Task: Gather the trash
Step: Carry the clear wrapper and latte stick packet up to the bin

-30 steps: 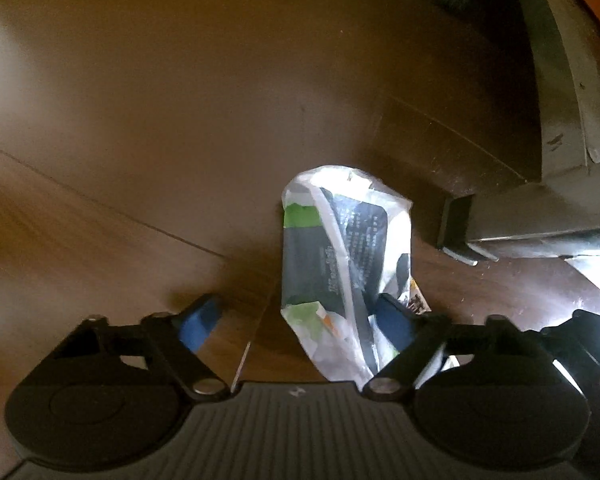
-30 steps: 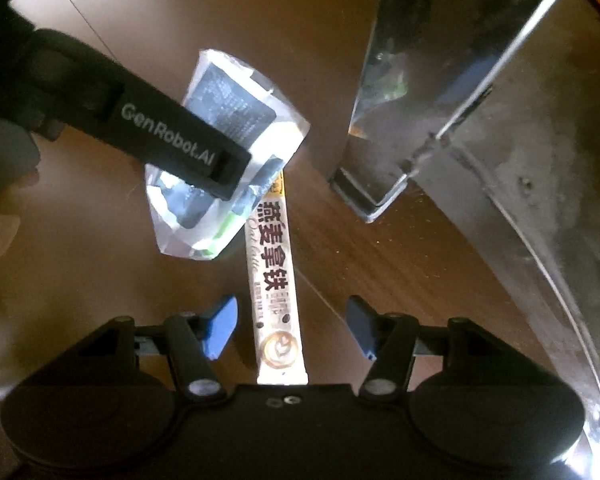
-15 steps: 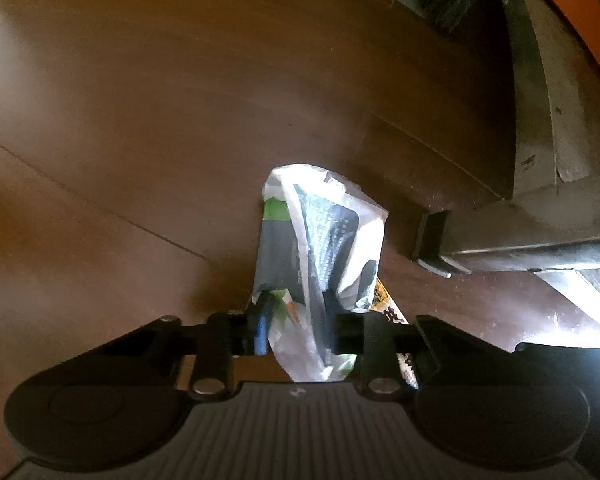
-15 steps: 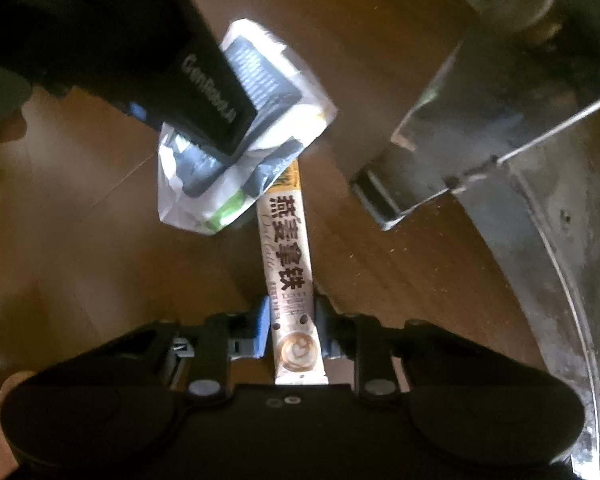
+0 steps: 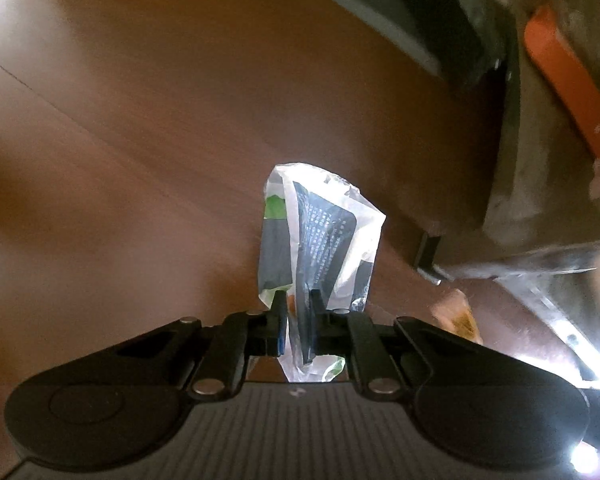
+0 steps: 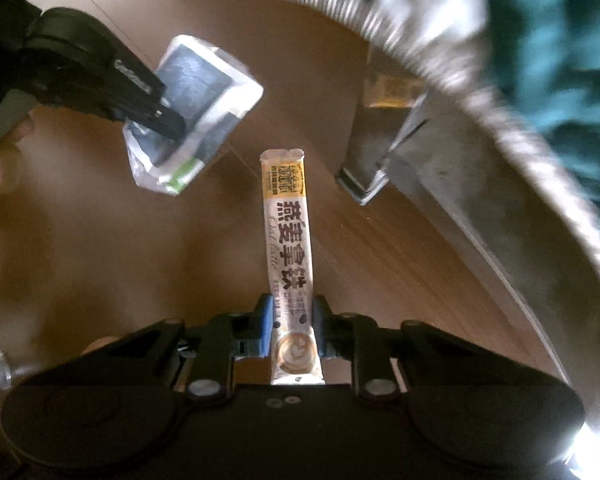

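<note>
My left gripper point(image 5: 296, 304) has its fingers point(image 5: 278, 320) clenched on a crumpled clear plastic wrapper point(image 5: 320, 236) with dark and green print; the jaws have just been closing, and the wrapper is pinched between the pads at its lower part, with its open, puffed end reaching away from the gripper. In the right wrist view the same wrapper point(image 6: 196, 108) hangs from the left gripper point(image 6: 168, 120) at the upper left, clear of the wooden floor point(image 6: 120, 240), and part of a hand point(image 6: 0, 160) shows at the left edge behind it.

My right gripper point(image 6: 290, 312) has its blue-padded fingers point(image 6: 265, 320) clamped on a long, narrow coffee sachet point(image 6: 288, 220), white with a yellow band and large dark characters. Those jaws have also just been closing, and the sachet sits between the pads near its end with the printed coffee cup, the rest sticking straight out ahead of the gripper, off the floor.

Beyond both, the brown wooden floor point(image 5: 140, 140) runs across the left wrist view. To the right stands a grey metal furniture leg point(image 5: 512, 184) with a black foot point(image 5: 426, 250), and an orange strip point(image 5: 568, 84) lies past it at the far right. In the right wrist view a metal leg point(image 6: 374, 160) sits just right of the sachet's far end, under a curved ribbed rim point(image 6: 480, 100) with blurred teal fabric point(image 6: 560, 40) beyond.
</note>
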{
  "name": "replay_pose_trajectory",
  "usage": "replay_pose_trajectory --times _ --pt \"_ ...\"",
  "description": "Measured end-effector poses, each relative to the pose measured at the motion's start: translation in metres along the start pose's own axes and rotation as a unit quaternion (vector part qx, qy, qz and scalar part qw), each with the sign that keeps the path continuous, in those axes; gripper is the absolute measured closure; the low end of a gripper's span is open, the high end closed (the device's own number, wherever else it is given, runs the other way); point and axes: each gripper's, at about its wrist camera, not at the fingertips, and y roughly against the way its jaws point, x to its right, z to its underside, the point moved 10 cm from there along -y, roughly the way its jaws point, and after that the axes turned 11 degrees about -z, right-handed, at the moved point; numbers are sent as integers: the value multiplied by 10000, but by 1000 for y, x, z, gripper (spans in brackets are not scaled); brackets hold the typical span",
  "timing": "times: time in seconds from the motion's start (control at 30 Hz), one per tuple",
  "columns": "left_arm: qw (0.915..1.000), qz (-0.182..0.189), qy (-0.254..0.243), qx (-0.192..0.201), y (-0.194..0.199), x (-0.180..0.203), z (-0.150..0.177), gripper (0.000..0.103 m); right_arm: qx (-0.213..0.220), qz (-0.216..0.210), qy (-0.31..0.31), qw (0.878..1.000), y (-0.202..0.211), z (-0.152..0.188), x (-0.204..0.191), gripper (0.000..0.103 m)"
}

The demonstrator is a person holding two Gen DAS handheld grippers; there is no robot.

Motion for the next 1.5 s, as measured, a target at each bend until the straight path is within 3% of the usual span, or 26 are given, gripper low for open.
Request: replay_pose_trajectory --times 0.33,0.67,0.83,1.03,1.3,1.5 --pt "9945 44 516 907 139 -51 -30 93 852 -116 200 9961 148 16 -36 84" --pt "9790 435 252 1975 319 -35 -49 93 2193 394 168 9747 325 15 -66 84" --pt "9661 706 -147 2479 409 5 -40 93 2941 580 -166 9539 410 40 -66 84" --pt "9443 1117 -777 2998 509 66 -10 93 3617 855 -522 9269 501 90 -53 84" --pt "9096 1701 -1801 3336 613 172 66 93 4267 1233 -1159 8884 607 178 -35 84" --pt "8811 2147 -2568 3341 661 269 141 93 4614 1586 -1549 8590 677 255 -30 84"
